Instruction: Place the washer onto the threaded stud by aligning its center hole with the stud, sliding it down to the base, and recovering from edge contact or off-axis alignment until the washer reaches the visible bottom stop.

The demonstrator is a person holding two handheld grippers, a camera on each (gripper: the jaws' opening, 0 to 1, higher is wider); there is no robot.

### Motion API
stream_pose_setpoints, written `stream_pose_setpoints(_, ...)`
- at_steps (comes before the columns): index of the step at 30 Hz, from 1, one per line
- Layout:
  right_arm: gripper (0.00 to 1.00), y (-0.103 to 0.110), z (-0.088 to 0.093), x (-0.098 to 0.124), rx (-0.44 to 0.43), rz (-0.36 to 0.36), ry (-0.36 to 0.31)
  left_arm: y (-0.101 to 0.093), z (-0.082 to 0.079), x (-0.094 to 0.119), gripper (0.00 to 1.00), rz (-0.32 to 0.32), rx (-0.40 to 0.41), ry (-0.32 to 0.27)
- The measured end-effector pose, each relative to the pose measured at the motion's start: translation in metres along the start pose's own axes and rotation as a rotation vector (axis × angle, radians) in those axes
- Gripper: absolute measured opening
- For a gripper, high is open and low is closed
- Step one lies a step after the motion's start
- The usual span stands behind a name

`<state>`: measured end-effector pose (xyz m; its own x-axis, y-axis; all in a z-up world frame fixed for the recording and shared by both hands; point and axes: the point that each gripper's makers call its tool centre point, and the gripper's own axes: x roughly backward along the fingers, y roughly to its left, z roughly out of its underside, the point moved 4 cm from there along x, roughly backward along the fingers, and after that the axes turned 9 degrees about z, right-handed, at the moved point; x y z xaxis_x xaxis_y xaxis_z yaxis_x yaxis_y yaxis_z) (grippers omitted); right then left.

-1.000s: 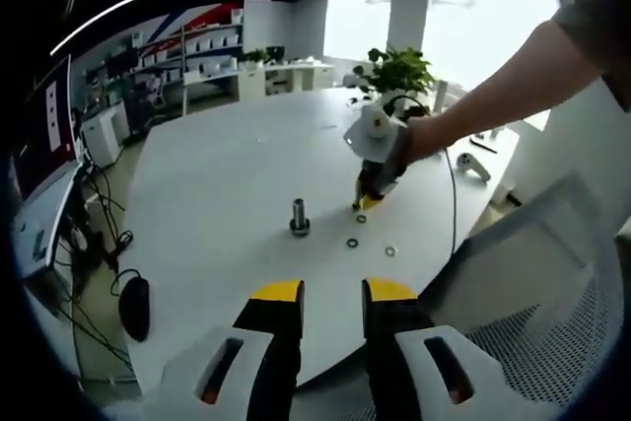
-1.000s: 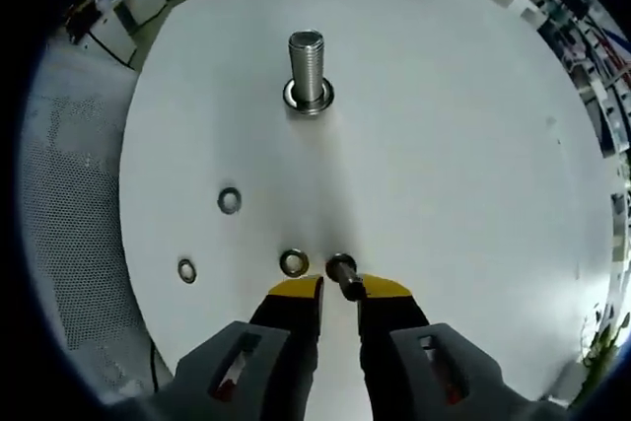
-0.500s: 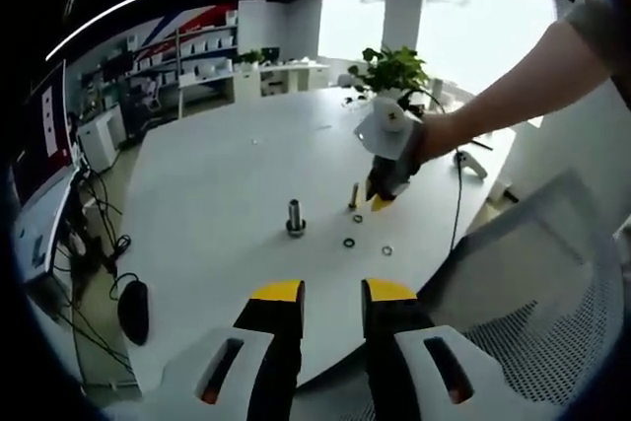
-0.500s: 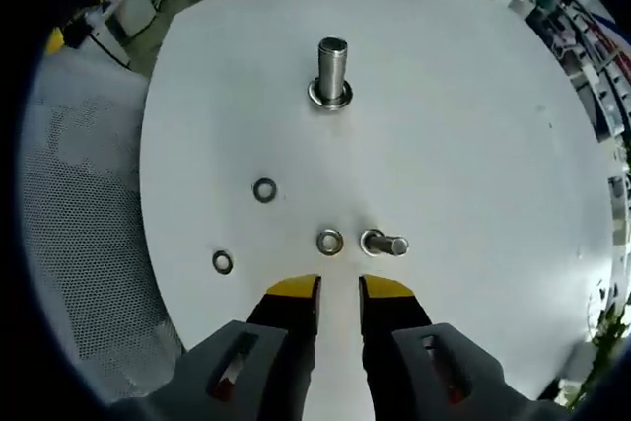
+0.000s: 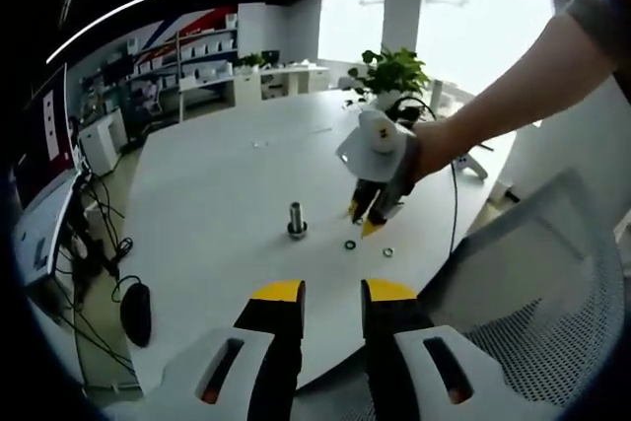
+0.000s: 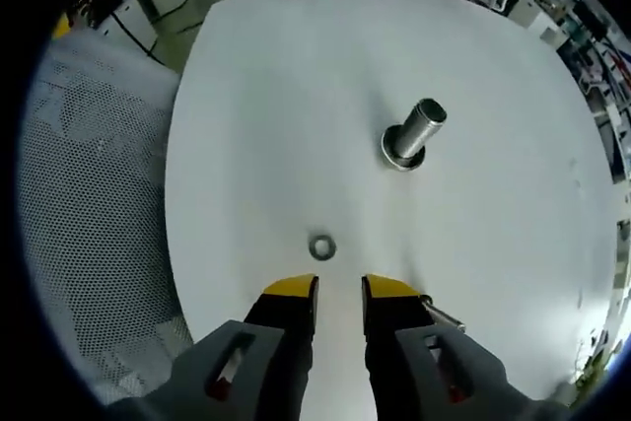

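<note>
Left gripper (image 5: 330,293) sat at bottom centre of the left gripper view, jaws apart, nothing between them, held back off the round white table (image 5: 217,184). Threaded stud (image 5: 297,219) stood upright mid-frame. Right gripper (image 5: 367,219) hung just right of the stud, tips near two washers (image 5: 351,245).

Right gripper view: jaws apart and empty at bottom centre; one washer (image 6: 321,246) lay flat just above the tips, stud (image 6: 414,133) upper right, apart from it. A small bolt (image 6: 441,315) showed beside the right jaw

A threaded stud (image 6: 414,132) stands upright on a round table (image 6: 256,96), a washer (image 6: 321,246) lying flat between it and the right gripper (image 6: 338,290) above.
</note>
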<state>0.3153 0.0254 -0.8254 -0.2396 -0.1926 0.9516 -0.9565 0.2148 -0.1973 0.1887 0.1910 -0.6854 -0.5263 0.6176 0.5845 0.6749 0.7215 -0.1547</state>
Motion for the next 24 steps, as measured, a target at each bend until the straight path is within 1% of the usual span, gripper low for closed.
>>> stream_pose_setpoints(3, 0.20, 0.003, -0.002, -0.005, 0.004, -0.012, 0.010, 0.000, 0.000, 0.000, 0.21, 0.003, 0.001, 0.000)
stream_pose_setpoints(6, 0.20, 0.008, -0.008, -0.010, -0.051, -0.025, 0.002, -0.001, 0.001, -0.001, 0.20, 0.004, -0.007, 0.010)
stream_pose_setpoints(7, 0.20, 0.008, -0.009, -0.012, -0.053, -0.025, 0.000, -0.001, 0.001, -0.001, 0.20, 0.004, -0.009, 0.012)
stream_pose_setpoints(11, 0.20, 0.011, -0.012, -0.016, -0.022, -0.025, 0.016, -0.001, 0.001, -0.001, 0.20, 0.005, -0.008, 0.012)
stream_pose_setpoints(18, 0.19, 0.010, -0.013, -0.017, -0.012, -0.030, 0.027, -0.002, 0.001, -0.001, 0.20, 0.014, -0.003, 0.009)
stream_pose_setpoints(19, 0.19, 0.011, -0.013, -0.017, 0.001, -0.030, 0.027, -0.002, 0.001, -0.001, 0.20, 0.014, -0.003, 0.009)
stream_pose_setpoints(20, 0.19, 0.011, -0.012, -0.017, 0.045, -0.033, 0.026, -0.002, 0.001, -0.001, 0.20, 0.015, -0.003, 0.009)
stream_pose_setpoints(24, 0.19, 0.010, -0.012, -0.018, 0.060, -0.048, 0.045, -0.002, 0.000, -0.001, 0.20, 0.021, -0.001, 0.002)
